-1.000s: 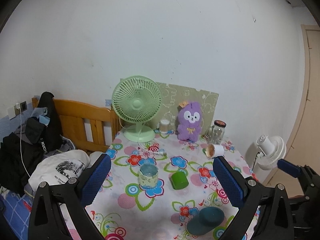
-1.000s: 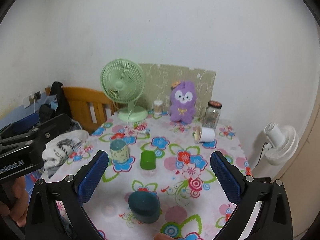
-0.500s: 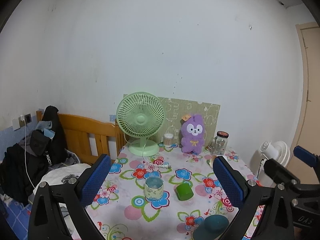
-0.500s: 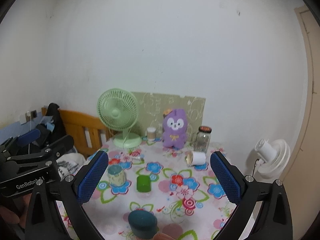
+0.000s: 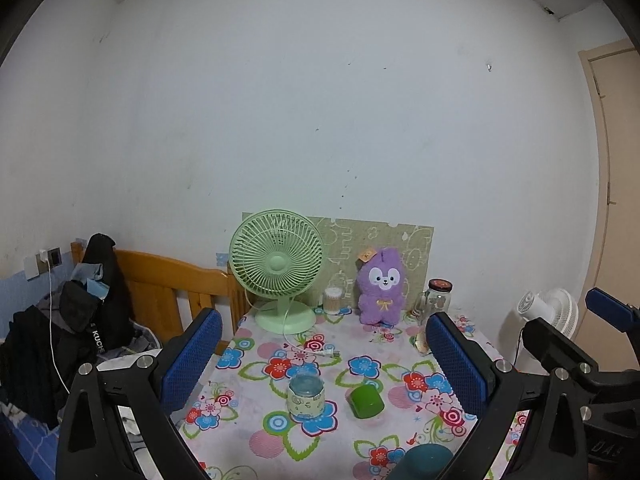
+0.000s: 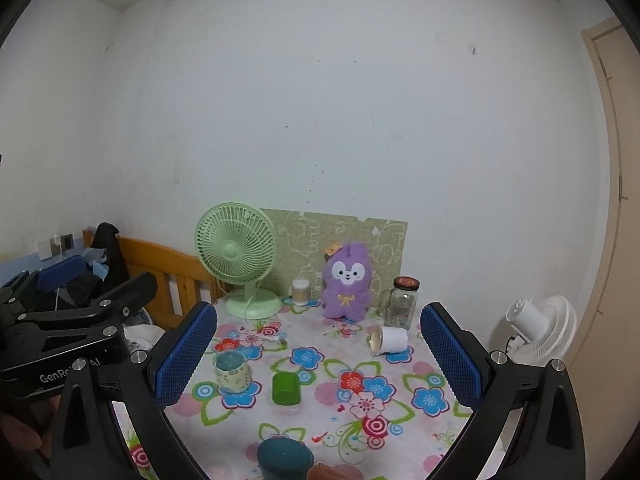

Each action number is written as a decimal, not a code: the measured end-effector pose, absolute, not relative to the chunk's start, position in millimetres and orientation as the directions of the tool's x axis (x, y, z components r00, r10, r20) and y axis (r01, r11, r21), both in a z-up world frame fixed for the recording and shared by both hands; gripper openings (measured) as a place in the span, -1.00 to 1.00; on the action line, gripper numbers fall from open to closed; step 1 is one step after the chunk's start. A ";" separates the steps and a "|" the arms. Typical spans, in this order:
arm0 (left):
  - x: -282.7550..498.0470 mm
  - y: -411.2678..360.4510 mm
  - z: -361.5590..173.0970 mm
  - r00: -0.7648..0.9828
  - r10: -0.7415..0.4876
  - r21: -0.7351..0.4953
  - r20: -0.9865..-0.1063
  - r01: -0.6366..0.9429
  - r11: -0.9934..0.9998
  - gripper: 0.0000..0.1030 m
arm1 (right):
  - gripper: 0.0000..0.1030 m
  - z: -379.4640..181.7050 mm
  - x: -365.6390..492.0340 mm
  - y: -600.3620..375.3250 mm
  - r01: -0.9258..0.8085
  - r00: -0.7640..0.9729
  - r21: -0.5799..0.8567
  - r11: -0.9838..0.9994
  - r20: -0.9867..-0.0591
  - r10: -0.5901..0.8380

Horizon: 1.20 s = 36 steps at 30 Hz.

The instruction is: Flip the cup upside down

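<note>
Both the left claw (image 5: 320, 354) and right claw (image 6: 318, 348) hover with jaws wide apart and empty, probably lining up a grasp; the likeliest target, the upright patterned ceramic cup (image 6: 233, 372), stands on the floral-clothed table (image 6: 400, 432), beside a green plastic cup (image 6: 285, 388)

White paper cup (image 6: 391, 339): lying on its side, open mouth facing left, on the floral tablecloth (image 6: 360, 408), near the back right.

Place: you're likely in a home bedroom.
Evidence: wooden bed frame (image 5: 176, 276), clothes pile (image 5: 72, 320), plush toy (image 6: 347, 280), floral tablecloth (image 6: 400, 400).
</note>
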<state>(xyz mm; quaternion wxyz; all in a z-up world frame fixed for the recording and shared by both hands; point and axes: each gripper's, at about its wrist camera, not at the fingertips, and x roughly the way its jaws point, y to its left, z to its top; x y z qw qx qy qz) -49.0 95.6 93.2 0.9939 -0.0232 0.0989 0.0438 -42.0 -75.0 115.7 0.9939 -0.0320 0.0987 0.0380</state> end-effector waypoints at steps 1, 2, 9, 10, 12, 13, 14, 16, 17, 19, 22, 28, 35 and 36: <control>-48.8 96.0 92.9 0.976 0.086 -0.037 -0.199 -0.095 0.995 1.00 | 0.99 115.6 -42.2 -75.4 -0.079 0.978 -0.056 0.995 -0.199 0.067; -49.4 96.0 93.0 0.976 0.087 -0.036 -0.198 -0.096 0.995 1.00 | 0.99 115.9 -42.5 -76.1 -0.077 0.978 -0.055 0.996 -0.198 0.064; -49.2 93.7 93.4 0.977 0.087 -0.030 -0.195 -0.094 0.995 1.00 | 0.99 117.3 -43.3 -75.2 -0.074 0.980 -0.057 0.996 -0.189 0.062; -49.3 93.7 93.7 0.977 0.089 -0.030 -0.193 -0.097 0.995 1.00 | 0.99 117.2 -43.8 -74.9 -0.075 0.980 -0.057 0.996 -0.189 0.063; -49.5 94.4 94.1 0.977 0.090 -0.033 -0.192 -0.098 0.995 1.00 | 0.99 117.3 -43.8 -74.8 -0.076 0.980 -0.054 0.996 -0.191 0.065; -49.5 94.7 94.4 0.977 0.091 -0.036 -0.191 -0.099 0.994 1.00 | 0.99 117.4 -43.8 -74.7 -0.078 0.979 -0.052 0.996 -0.191 0.067; -49.4 95.1 94.6 0.978 0.090 -0.037 -0.190 -0.099 0.994 1.00 | 0.99 117.5 -43.8 -74.5 -0.079 0.979 -0.052 0.996 -0.191 0.068; -49.3 95.6 95.1 0.977 0.094 -0.039 -0.190 -0.103 0.994 1.00 | 0.99 117.4 -44.3 -74.3 -0.075 0.980 -0.054 0.996 -0.189 0.063; -49.0 96.0 95.3 0.977 0.095 -0.039 -0.191 -0.104 0.994 1.00 | 0.99 117.3 -44.2 -74.5 -0.075 0.980 -0.055 0.996 -0.189 0.064; -49.4 95.8 94.9 0.977 0.094 -0.039 -0.193 -0.103 0.994 1.00 | 0.99 117.4 -44.4 -74.5 -0.076 0.980 -0.052 0.996 -0.189 0.065; -49.1 96.0 95.0 0.977 0.093 -0.040 -0.192 -0.103 0.994 1.00 | 0.99 117.6 -44.1 -74.5 -0.075 0.980 -0.053 0.996 -0.189 0.064; -48.2 95.4 95.2 0.977 0.090 -0.035 -0.194 -0.099 0.994 1.00 | 0.99 117.6 -44.2 -74.6 -0.074 0.980 -0.053 0.996 -0.188 0.063; -44.9 93.4 93.8 0.977 0.077 -0.035 -0.200 -0.085 0.996 1.00 | 0.99 115.5 -44.0 -75.7 -0.069 0.980 -0.051 0.996 -0.190 0.059; -44.4 93.5 94.1 0.977 0.078 -0.033 -0.198 -0.086 0.996 1.00 | 0.99 115.6 -43.6 -76.4 -0.070 0.980 -0.049 0.996 -0.192 0.059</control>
